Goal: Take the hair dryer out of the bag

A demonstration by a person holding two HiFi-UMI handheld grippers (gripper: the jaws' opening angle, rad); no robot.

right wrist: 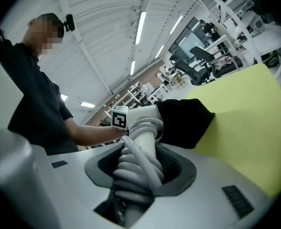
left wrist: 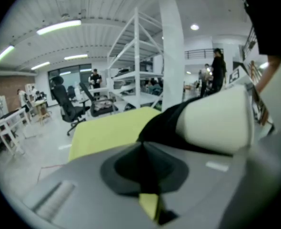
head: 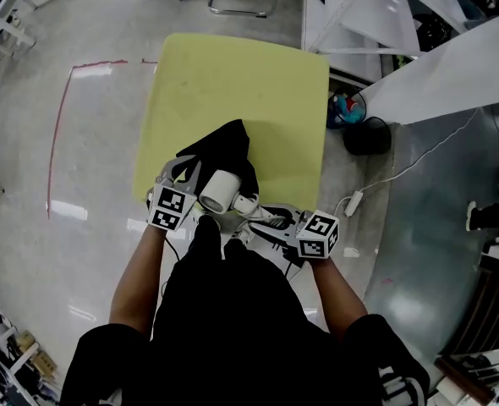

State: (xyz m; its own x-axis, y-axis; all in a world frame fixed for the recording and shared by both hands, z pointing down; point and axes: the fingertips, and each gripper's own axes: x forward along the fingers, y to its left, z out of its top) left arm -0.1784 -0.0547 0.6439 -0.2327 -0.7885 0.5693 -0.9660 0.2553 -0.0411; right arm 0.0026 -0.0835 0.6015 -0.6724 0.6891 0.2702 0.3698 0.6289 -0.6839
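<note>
A black bag lies on the near half of the yellow table. The white hair dryer sticks out of the bag's near end, barrel toward me. My left gripper is shut on the bag's edge beside the dryer. In the left gripper view the closed tips pinch black bag fabric, with the dryer barrel to the right. My right gripper is shut on the dryer's handle, which has grey cord wound around it. Beyond the handle the bag still covers the dryer's head.
The table's far half is bare yellow. On the floor to the right stand a black bin and a white power strip on a cable. White shelving and office chairs stand beyond the table, with people in the distance.
</note>
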